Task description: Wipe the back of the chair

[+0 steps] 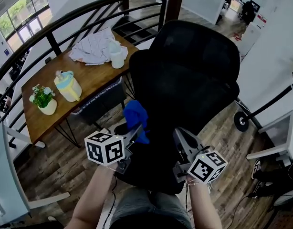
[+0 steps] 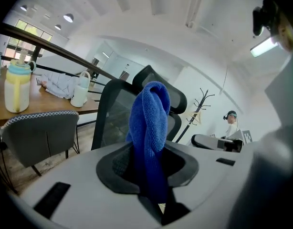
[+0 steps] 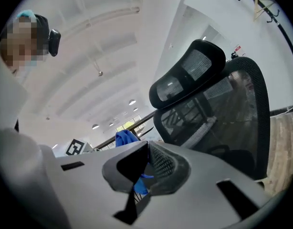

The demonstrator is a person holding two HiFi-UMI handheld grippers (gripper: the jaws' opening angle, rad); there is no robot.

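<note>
A black mesh office chair (image 1: 194,70) stands right in front of me, its back and headrest seen from above. My left gripper (image 1: 137,132) is shut on a blue cloth (image 1: 136,119), held up at the chair's left edge. In the left gripper view the cloth (image 2: 149,128) stands bunched between the jaws, with the chair back (image 2: 113,118) just behind it. My right gripper (image 1: 181,136) hovers over the chair's near side, jaws together with nothing between them. In the right gripper view (image 3: 146,163) the chair back (image 3: 232,109) rises on the right.
A wooden table (image 1: 89,78) at the left carries a yellow pitcher (image 1: 68,86), a potted plant (image 1: 43,99), a white jug (image 1: 117,56) and a crumpled white cloth (image 1: 94,46). A grey chair (image 1: 99,101) is tucked under it. A black railing (image 1: 79,13) runs behind. A stand base (image 1: 241,120) lies at the right.
</note>
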